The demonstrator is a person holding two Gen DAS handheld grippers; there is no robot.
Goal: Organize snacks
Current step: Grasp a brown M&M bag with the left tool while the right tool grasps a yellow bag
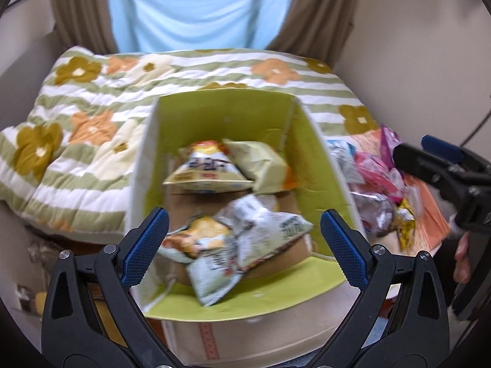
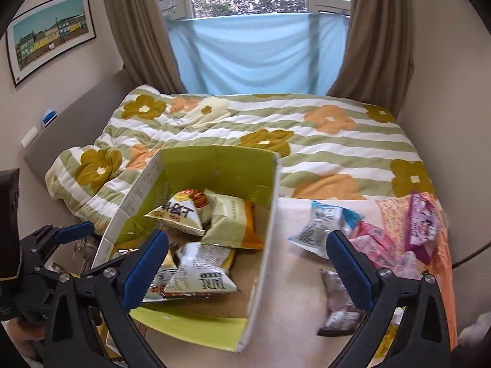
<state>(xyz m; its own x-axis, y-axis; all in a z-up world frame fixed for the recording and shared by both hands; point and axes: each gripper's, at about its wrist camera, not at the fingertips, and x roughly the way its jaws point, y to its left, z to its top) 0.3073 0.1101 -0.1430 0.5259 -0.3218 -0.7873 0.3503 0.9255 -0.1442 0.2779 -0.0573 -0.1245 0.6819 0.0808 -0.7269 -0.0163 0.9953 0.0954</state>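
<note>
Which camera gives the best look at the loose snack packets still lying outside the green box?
The right wrist view. There the loose packets lie spread out beside the green box, blue, pink, purple and dark ones each distinct. In the left wrist view the same loose packets are squeezed blurred toward the right edge, partly behind the right gripper.

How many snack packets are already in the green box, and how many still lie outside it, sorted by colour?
In the green box: 4 pale yellow-and-white packets
Outside, blue-and-white packet: 1
Outside, pink packets: at least 1; pile too jumbled to separate
Outside, purple packet: 1
Outside, dark silver packet: 1
Total: at least 8
</note>
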